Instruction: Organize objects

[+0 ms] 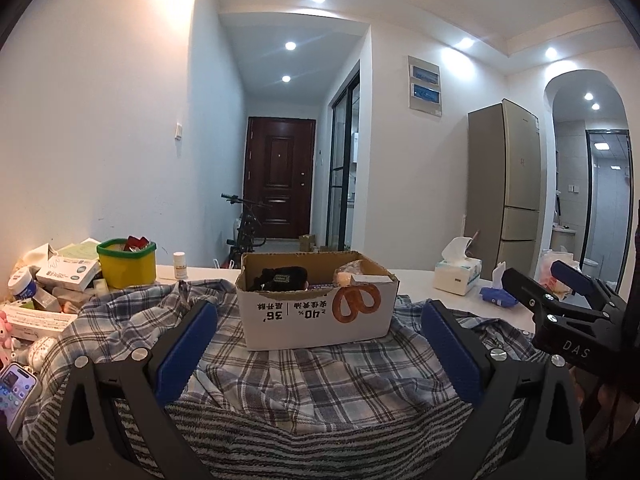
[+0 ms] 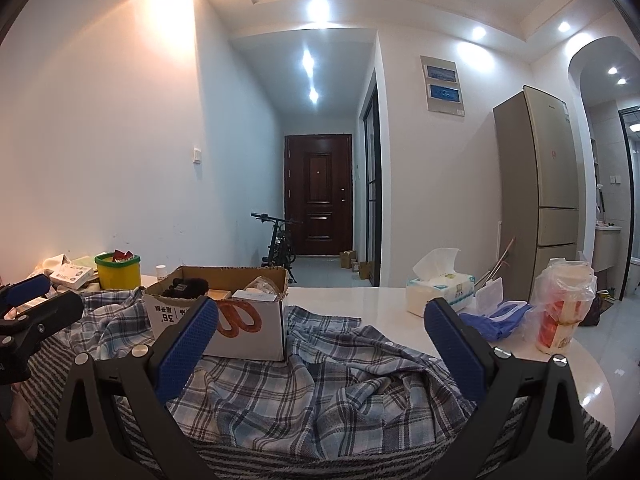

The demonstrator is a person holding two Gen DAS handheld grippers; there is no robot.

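Open-topped cardboard box [image 1: 320, 316] sits on rumpled plaid cloth [image 1: 320, 380]

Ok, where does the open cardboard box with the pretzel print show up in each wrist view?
Left wrist: open cardboard box with the pretzel print sits centre, on the blue plaid cloth.
Right wrist: the box is left of centre, partly behind one blue pad.
Shared landmark: dark brown door down the hallway.
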